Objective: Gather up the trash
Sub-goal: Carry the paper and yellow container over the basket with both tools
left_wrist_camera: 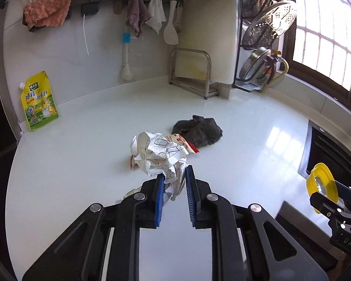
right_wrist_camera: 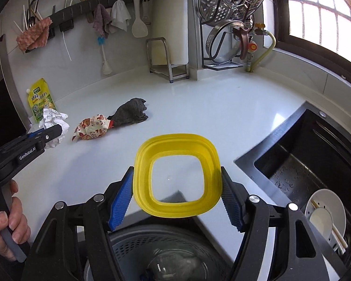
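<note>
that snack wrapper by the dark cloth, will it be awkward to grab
The wrapper looks like thin, puffy film, so it is probably light and would crush between the pads rather than resist. Its glossy print suggests it could slip or skid on the smooth counter. One end touches the cloth, which might drag along.

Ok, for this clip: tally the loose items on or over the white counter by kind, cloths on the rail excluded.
Crumpled paper, held in the left gripper: 1
Snack wrapper: 1
Dark cloth: 1
Yellow seasoning pouch: 1
Yellow lid, in the right gripper: 1
Total: 5
</note>
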`<state>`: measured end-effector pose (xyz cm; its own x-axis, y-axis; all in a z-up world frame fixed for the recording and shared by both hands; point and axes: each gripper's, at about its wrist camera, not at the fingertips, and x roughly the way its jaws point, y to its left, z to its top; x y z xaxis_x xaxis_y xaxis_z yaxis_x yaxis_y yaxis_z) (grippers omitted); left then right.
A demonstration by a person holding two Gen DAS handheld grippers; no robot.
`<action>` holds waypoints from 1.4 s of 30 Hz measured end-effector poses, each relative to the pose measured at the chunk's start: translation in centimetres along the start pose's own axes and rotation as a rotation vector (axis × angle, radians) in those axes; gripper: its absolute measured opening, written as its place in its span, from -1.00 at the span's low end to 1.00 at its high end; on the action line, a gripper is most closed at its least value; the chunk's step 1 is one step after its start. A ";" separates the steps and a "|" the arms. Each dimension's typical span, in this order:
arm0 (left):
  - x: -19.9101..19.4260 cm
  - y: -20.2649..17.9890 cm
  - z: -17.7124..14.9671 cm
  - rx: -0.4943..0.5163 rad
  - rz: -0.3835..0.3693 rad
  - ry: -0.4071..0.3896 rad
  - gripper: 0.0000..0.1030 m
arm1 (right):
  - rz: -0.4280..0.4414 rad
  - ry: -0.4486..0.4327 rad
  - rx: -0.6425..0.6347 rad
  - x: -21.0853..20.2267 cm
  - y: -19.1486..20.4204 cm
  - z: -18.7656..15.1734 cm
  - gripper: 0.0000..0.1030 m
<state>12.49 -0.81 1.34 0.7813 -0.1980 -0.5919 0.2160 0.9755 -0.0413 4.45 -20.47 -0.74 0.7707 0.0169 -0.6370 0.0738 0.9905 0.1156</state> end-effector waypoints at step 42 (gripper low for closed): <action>-5.3 -6.8 -15.8 0.059 -0.093 0.260 -0.65 | 0.072 0.093 0.007 -4.9 -2.0 -14.4 0.32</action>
<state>-2.36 -4.88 -8.03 0.5819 -0.2480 -0.7745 0.3197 0.9455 -0.0625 -8.60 -20.57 -8.79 0.7124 0.1006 -0.6945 0.0253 0.9854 0.1686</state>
